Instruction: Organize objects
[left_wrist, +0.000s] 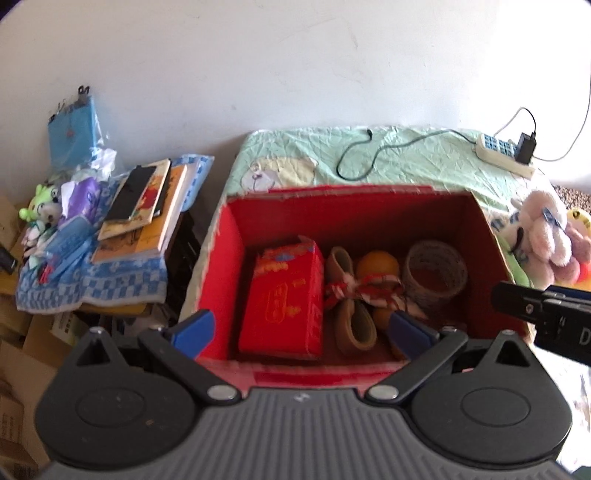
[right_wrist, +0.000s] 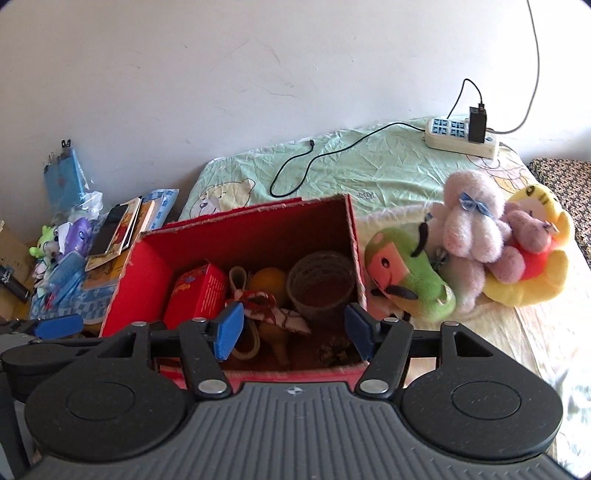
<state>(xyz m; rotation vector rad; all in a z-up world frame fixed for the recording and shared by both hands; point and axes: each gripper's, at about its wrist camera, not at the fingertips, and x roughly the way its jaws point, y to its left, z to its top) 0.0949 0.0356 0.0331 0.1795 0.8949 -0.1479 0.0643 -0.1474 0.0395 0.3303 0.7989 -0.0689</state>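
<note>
A red cardboard box (left_wrist: 221, 254) (right_wrist: 147, 266) stands open on the bed. Inside lie a red packet (left_wrist: 282, 299) (right_wrist: 197, 291), tan slippers (left_wrist: 352, 321), an orange (left_wrist: 378, 264) (right_wrist: 269, 282), a red-and-white cloth (left_wrist: 364, 290) (right_wrist: 277, 314) and a woven basket (left_wrist: 436, 271) (right_wrist: 321, 286). My left gripper (left_wrist: 301, 330) hangs open over the box's near edge, holding nothing. My right gripper (right_wrist: 295, 330) is open over the box's near right part, also holding nothing. Plush toys lie right of the box: a green one (right_wrist: 417, 280), a pink one (left_wrist: 546, 234) (right_wrist: 472, 225) and a yellow one (right_wrist: 532, 266).
A power strip (left_wrist: 504, 153) (right_wrist: 460, 138) with a charger and a black cable (right_wrist: 314, 162) lies at the back of the bed. Left of the bed, books (left_wrist: 144, 214) (right_wrist: 114, 230), small toys (left_wrist: 44, 210) and a blue checked cloth (left_wrist: 92, 288) sit on a low stack. Cardboard boxes (left_wrist: 14, 354) stand below.
</note>
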